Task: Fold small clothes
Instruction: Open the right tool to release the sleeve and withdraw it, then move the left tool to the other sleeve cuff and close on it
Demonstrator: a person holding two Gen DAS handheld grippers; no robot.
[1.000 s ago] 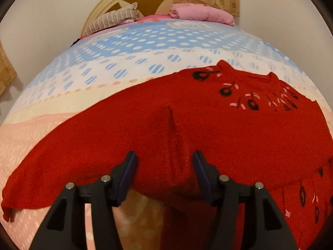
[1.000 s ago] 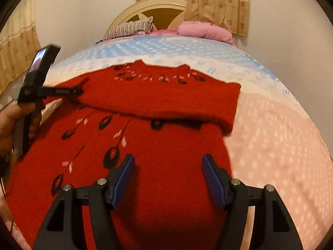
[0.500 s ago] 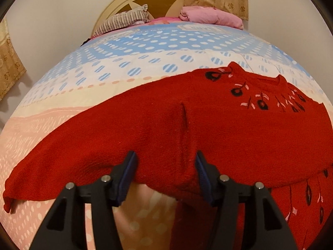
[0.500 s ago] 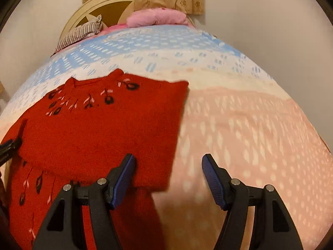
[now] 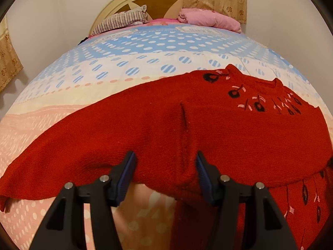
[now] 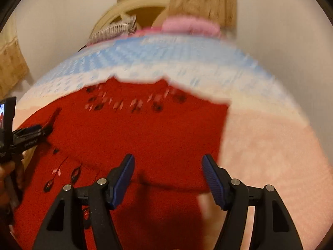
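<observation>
While both claws, left claw and right claw, are hovering agape over the red sweater, the dotted bedspread is stretching toward pillows and headboard.

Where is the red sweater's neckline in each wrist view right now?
Left wrist: the red sweater's neckline sits upper right, beyond the embroidered flowers.
Right wrist: the neckline is top centre of the sweater, blurred.
Shared landmark: the pink pillow at the headboard.

no text can be read; the white lettering on the left gripper in the right wrist view is too blurred.
</observation>
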